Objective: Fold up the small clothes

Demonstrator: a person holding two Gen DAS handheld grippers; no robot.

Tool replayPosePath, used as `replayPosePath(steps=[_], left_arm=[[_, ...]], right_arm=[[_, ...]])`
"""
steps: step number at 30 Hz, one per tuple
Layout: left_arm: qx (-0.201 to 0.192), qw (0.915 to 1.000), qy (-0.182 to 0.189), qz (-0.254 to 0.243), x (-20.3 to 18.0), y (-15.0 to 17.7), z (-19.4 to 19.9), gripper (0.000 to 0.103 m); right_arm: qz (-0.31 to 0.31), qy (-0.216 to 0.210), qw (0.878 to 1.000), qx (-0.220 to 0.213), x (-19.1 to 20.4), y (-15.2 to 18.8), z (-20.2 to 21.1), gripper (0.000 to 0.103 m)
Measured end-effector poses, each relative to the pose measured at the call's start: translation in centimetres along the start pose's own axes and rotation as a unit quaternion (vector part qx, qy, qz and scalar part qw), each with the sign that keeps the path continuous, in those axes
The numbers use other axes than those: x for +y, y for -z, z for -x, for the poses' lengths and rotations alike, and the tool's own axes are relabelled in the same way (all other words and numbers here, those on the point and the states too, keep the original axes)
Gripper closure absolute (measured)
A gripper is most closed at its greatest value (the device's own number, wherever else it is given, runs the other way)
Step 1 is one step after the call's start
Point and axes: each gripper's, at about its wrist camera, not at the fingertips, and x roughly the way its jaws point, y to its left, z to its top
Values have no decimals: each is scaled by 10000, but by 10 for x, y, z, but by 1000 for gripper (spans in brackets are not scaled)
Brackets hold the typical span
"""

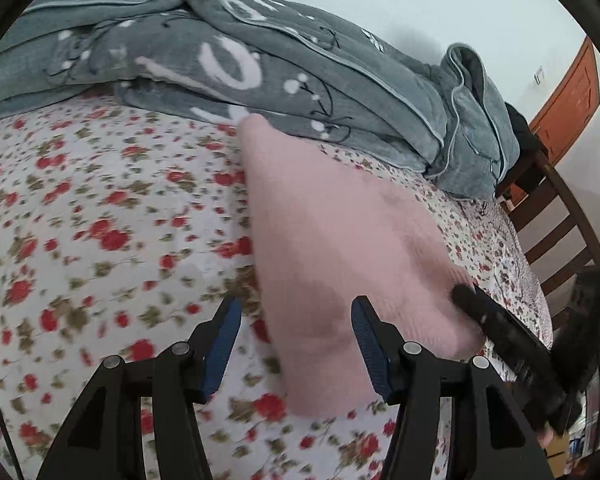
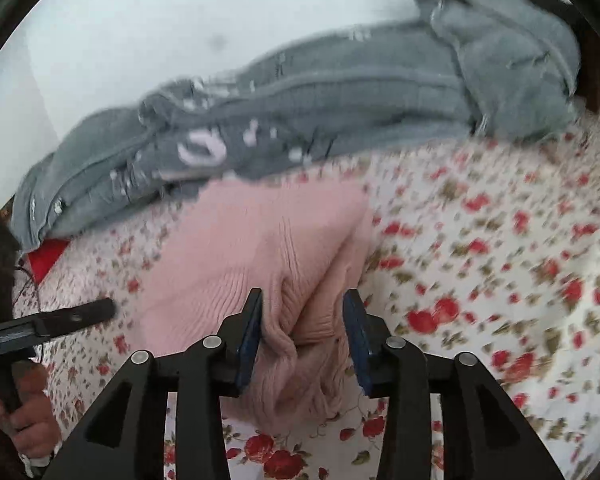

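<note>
Left wrist view is showing the left gripper (image 1: pixel 296 344) hanging with its jaws apart over the bed, gripping nothing, the edge of the pink knitted garment (image 1: pixel 332 216) lying between and beyond them. On the right wrist view, the right gripper (image 2: pixel 302 334) is standing with its jaws parted around a bunched fold of the same garment, the left pad touching the knit, the right one apart from it. The garment is lying on the flowered bedsheet (image 1: pixel 100 208), just beside a grey blanket (image 1: pixel 260 64) heaped against the wall.
</note>
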Motion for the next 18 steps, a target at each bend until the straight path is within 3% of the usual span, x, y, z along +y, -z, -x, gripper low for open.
replayPosePath(steps=[3, 5, 9, 13, 18], left_arm=[[301, 9994, -6, -151, -8, 8, -23, 43], [447, 9987, -33, -226, -7, 15, -33, 38], [456, 9988, 77, -137, 1, 13, -22, 36], [206, 9997, 29, -159, 4, -2, -10, 39], [177, 9989, 415, 135, 14, -32, -22, 38]], right_arm=[[737, 397, 9964, 150, 16, 12, -12, 63], [869, 722, 9931, 299, 13, 24, -25, 63], [814, 606, 9942, 353, 4, 21, -19, 61], [582, 212, 9977, 262, -4, -2, -7, 50], [-6, -219, 9991, 364, -16, -37, -25, 45]])
